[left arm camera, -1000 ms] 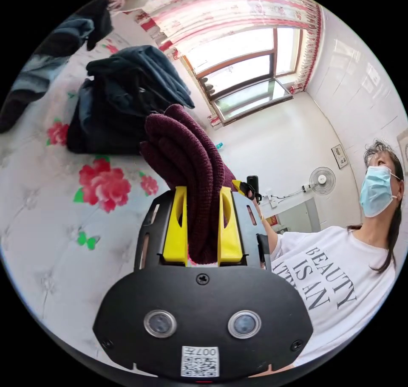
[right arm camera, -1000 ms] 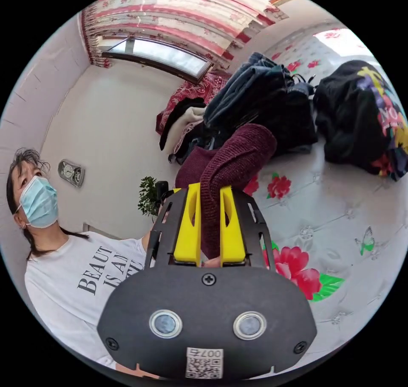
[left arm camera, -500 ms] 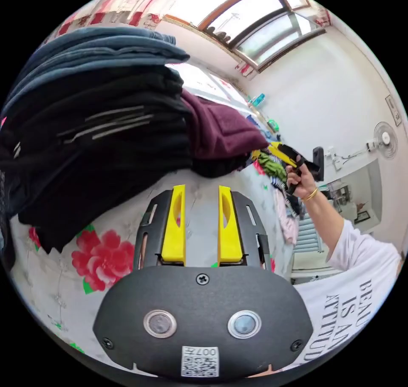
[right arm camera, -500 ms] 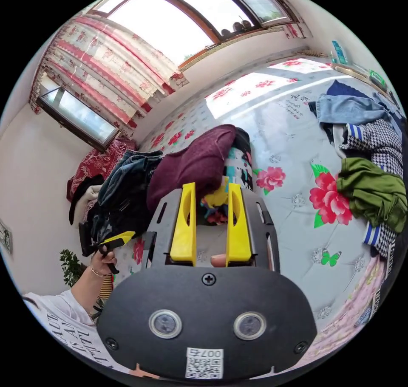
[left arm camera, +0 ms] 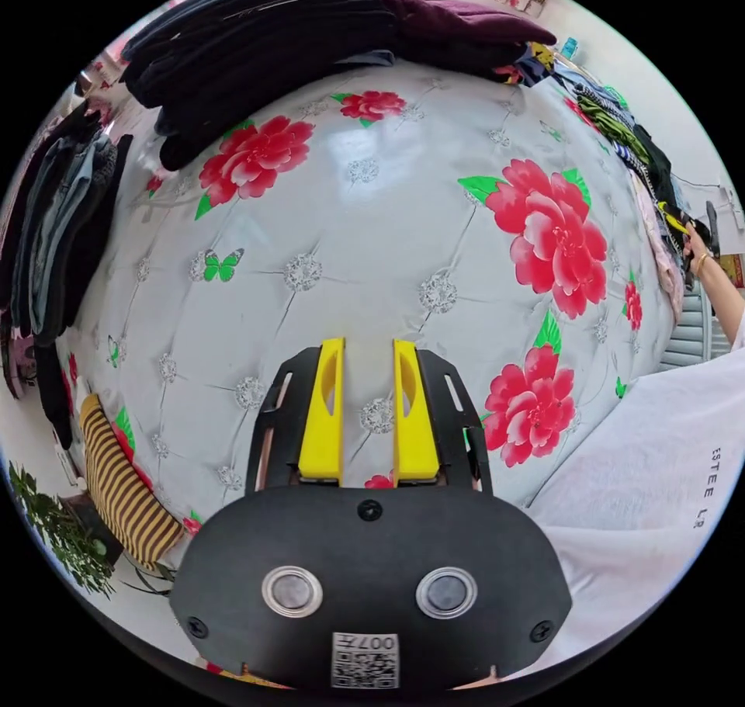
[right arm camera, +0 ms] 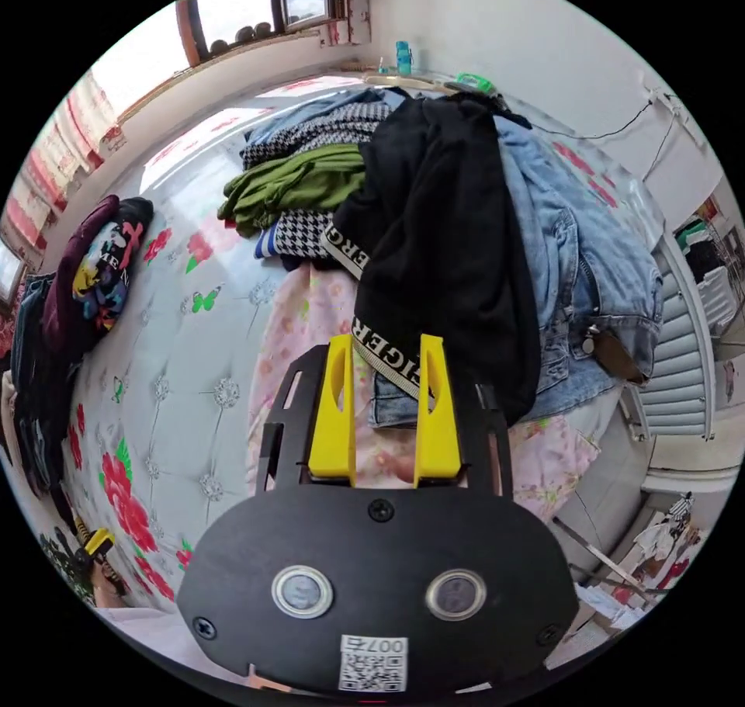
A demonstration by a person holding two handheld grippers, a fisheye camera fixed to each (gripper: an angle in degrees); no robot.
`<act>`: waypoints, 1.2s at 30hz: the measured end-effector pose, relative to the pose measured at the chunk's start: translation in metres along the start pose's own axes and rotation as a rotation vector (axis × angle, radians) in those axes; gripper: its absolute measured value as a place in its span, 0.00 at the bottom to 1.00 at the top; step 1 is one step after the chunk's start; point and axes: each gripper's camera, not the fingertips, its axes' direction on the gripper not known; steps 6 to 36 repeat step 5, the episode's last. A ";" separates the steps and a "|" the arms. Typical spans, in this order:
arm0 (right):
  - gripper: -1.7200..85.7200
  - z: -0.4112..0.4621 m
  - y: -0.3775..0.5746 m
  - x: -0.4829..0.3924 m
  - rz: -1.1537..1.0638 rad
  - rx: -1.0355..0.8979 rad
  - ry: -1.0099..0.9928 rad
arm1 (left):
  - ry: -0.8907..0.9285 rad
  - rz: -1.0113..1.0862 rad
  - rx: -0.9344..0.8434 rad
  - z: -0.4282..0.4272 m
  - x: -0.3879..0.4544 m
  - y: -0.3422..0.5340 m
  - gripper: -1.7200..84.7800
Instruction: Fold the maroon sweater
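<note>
The maroon sweater (left arm camera: 466, 20) lies folded on top of a stack at the far side of the bed, next to a pile of dark folded clothes (left arm camera: 256, 32). My left gripper (left arm camera: 369, 344) hovers open over the flowered bedspread (left arm camera: 372, 195), with nothing between its jaws. In the right gripper view the maroon sweater (right arm camera: 74, 272) rests on a black garment with a colourful print (right arm camera: 105, 261) at the left. My right gripper (right arm camera: 386, 340) is open above a black garment with a lettered band (right arm camera: 450, 249). Neither gripper touches the sweater.
A heap of unfolded clothes holds a denim jacket (right arm camera: 574, 257), a green garment (right arm camera: 303, 183) and a houndstooth piece (right arm camera: 299, 233) on pink floral cloth (right arm camera: 310, 327). A striped cloth (left arm camera: 120, 490) and a plant (left arm camera: 54, 528) are by the bed's edge. The person's white shirt (left arm camera: 644, 474) is close by.
A second ago both grippers were shut on the maroon sweater in the air. They let it go on the stack and drew back, and the right one now faces the unfolded heap.
</note>
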 end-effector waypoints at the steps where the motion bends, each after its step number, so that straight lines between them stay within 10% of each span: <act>1: 0.10 0.004 0.001 0.008 0.063 0.008 -0.011 | 0.010 0.006 0.000 0.000 -0.003 -0.003 0.13; 36: 0.06 -0.020 0.003 0.028 0.157 0.043 -0.137 | 0.049 0.006 0.010 -0.001 -0.021 -0.010 0.13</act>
